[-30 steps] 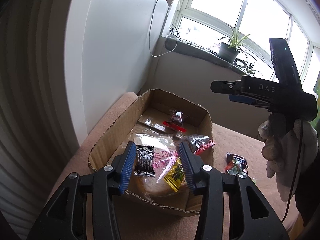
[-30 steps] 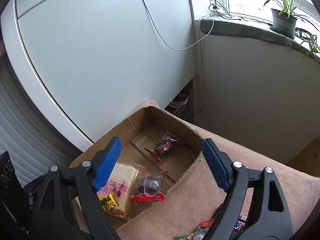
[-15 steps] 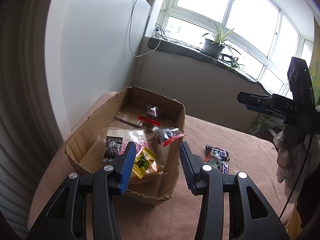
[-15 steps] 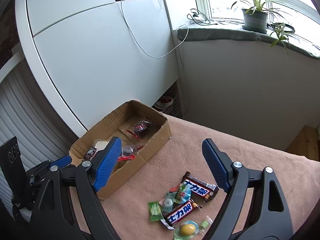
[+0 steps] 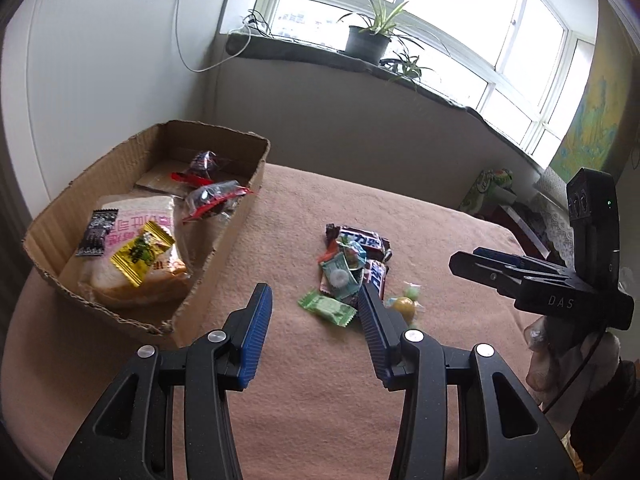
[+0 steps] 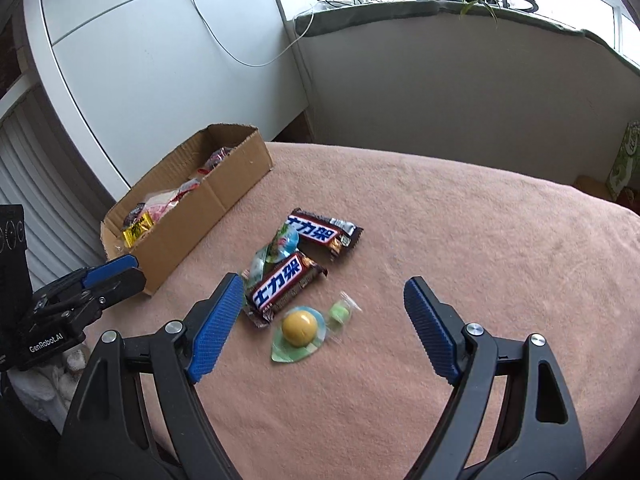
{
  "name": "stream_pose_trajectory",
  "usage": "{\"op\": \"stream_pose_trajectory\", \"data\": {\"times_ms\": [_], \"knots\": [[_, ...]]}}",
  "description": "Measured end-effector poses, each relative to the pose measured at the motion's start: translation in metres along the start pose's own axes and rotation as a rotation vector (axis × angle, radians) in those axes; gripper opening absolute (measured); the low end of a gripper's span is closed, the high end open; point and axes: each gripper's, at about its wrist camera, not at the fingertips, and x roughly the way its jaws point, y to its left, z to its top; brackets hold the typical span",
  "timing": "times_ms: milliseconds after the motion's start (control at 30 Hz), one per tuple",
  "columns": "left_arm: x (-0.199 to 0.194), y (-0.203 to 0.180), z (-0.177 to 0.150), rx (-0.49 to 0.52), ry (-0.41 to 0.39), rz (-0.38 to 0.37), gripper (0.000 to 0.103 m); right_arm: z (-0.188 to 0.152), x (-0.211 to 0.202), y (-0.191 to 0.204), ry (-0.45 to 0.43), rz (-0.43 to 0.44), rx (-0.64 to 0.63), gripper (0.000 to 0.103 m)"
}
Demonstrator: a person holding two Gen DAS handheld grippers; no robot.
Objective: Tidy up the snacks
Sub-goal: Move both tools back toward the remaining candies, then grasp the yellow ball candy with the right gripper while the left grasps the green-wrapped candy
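A cardboard box (image 5: 224, 240) on the left of the pink blanket (image 5: 440, 240) holds a bagged bread slice (image 5: 160, 208), a yellow packet (image 5: 142, 252), a black packet (image 5: 98, 232) and red-clipped bags (image 5: 212, 200). Loose snacks lie to its right: two chocolate bars (image 6: 286, 284) (image 6: 320, 234), a yellow ball candy (image 6: 299, 328) and a green wrapped candy (image 5: 326, 307). My left gripper (image 5: 315, 294) hovers open and holds nothing, just short of the green candy. My right gripper (image 6: 324, 282) is over the yellow candy; its jaws are closing, with nothing pressed between them.
A white cabinet (image 6: 160, 60) with a hanging cable stands behind the box. A grey sill with a potted plant (image 5: 366, 42) runs along the window. The blanket's far edge drops to the floor by bags (image 5: 492, 188) at the right. A gloved hand (image 5: 568, 344) holds the right gripper.
Both grippers have swung away from the box toward the loose snack pile, which now lies right ahead of them. The right jaws stand a little narrower.
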Motion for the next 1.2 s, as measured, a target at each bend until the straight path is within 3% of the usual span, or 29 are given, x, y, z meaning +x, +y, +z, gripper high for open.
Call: {"op": "stream_pose_trajectory", "data": {"times_ms": [67, 133, 300, 733, 1000, 1200], "knots": [[0.008, -0.007, -0.004, 0.007, 0.021, -0.006, 0.044, -0.008, 0.006, -0.002, 0.032, 0.031, 0.001, 0.051], [0.015, -0.009, -0.009, 0.000, 0.041, -0.019, 0.043, -0.012, 0.013, 0.001, 0.062, 0.057, -0.021, 0.045], [0.026, -0.015, -0.014, 0.001, 0.077, -0.027, 0.043, -0.020, 0.029, 0.014, 0.093, 0.077, -0.085, 0.044], [0.066, -0.019, -0.016, 0.108, 0.156, 0.044, 0.043, -0.020, 0.062, 0.020, 0.148, 0.046, -0.172, 0.044], [0.075, -0.010, -0.013, 0.121, 0.157, 0.128, 0.043, -0.019, 0.067, 0.016, 0.157, 0.025, -0.193, 0.044], [0.066, -0.008, -0.008, 0.095, 0.143, 0.074, 0.043, -0.022, 0.067, 0.024, 0.153, 0.039, -0.216, 0.044]]}}
